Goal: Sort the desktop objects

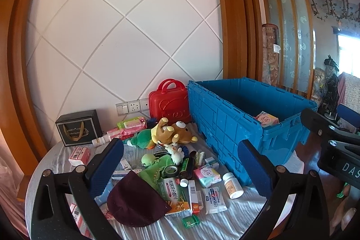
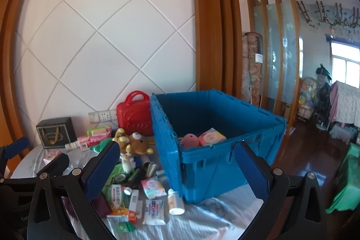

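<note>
Table edge: the round table [image 1: 56,159], under a pale wrinkled cloth, curves away at far left; bare cloth lies near the front edge.
Black gift box [image 1: 78,130]: at the back left by the wall, upright, with a gold ribbon handle.
Left gripper [image 1: 183,167]: jaws spread wide with nothing between them, hovering above the clutter; its blue pads [image 1: 108,167] frame the pile.
Dark maroon pouch [image 1: 135,200]: lies at the front of the pile, partly covering a green and orange medicine box [image 1: 174,194].
Plush pile: a brown bear [image 1: 183,131] and a green plush [image 1: 142,138] lean together in front of the red case [image 1: 168,102], which stands by the wall sockets.
Small items: a tape roll [image 1: 170,170], a white pill bottle [image 1: 232,185], a white sachet [image 1: 213,197] and a green cap [image 1: 190,221] lie close together; print is mostly too small to read.
Right gripper [image 2: 177,170]: also wide open and empty, held above the front near the crate's near corner.
Blue crate [image 2: 202,163]: open-topped, on the table's right side, its far right corner near the table edge; inside are a pink round plush [image 2: 190,140] and a pastel tissue pack [image 2: 211,136], with the floor of the crate mostly hidden by its walls.
Right margin: dark wooden floor, with a green object [image 2: 347,183] cut off by the frame.
</note>
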Tool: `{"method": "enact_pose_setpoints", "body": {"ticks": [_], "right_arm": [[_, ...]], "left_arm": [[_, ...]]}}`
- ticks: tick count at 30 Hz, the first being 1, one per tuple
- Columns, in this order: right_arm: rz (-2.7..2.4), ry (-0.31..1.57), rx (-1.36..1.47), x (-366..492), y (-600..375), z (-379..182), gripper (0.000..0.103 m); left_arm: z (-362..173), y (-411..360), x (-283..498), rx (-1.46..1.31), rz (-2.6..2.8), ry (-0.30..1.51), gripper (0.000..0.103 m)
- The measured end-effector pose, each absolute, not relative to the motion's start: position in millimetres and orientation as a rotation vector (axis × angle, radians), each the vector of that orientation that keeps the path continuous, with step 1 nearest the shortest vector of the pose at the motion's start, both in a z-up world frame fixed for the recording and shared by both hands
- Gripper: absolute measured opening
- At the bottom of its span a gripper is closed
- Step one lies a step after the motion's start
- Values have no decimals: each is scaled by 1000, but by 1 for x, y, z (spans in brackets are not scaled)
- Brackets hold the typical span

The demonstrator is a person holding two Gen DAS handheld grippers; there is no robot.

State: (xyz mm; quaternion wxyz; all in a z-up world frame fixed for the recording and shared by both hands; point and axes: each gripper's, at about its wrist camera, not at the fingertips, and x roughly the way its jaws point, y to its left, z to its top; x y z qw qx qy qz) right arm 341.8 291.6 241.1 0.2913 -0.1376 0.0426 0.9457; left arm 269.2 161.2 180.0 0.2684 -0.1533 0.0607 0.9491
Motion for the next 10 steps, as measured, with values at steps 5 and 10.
{"method": "enact_pose_setpoints", "body": {"ticks": [5,10], "right_arm": [[2529,117,-375,337,291,238,103],[2528,118,-376,336,291,237,103]], "left_arm": [[179,160,272,-368,2547,177,103],[175,161,268,-382,2563,182,103]]}}
